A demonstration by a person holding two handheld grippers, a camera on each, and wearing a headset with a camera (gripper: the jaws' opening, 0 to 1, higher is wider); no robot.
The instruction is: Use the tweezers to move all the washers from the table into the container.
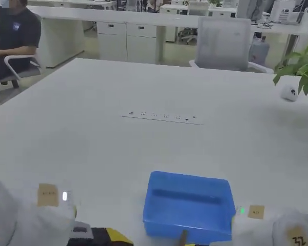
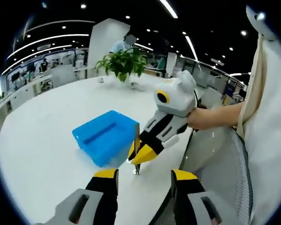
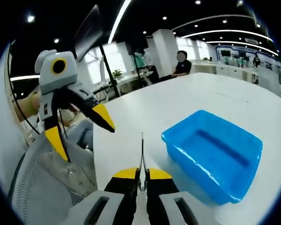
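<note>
The tweezers (image 3: 142,150) pinched beside the blue container (image 3: 215,152)
The right gripper (image 3: 142,173) clamps them; the left gripper (image 2: 144,175), near the container too, has jaws spread apart.

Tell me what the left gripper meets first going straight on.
Probably the right gripper, shut on the tweezers, just ahead of the open left gripper; depth is unclear. The blue container lies off that line.

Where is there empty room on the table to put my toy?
Plenty of bare table lies left of the socket strip, and between that strip and the blue container. The near edge is crowded: the left gripper and the right gripper, holding the tweezers, sit beside the container.
</note>
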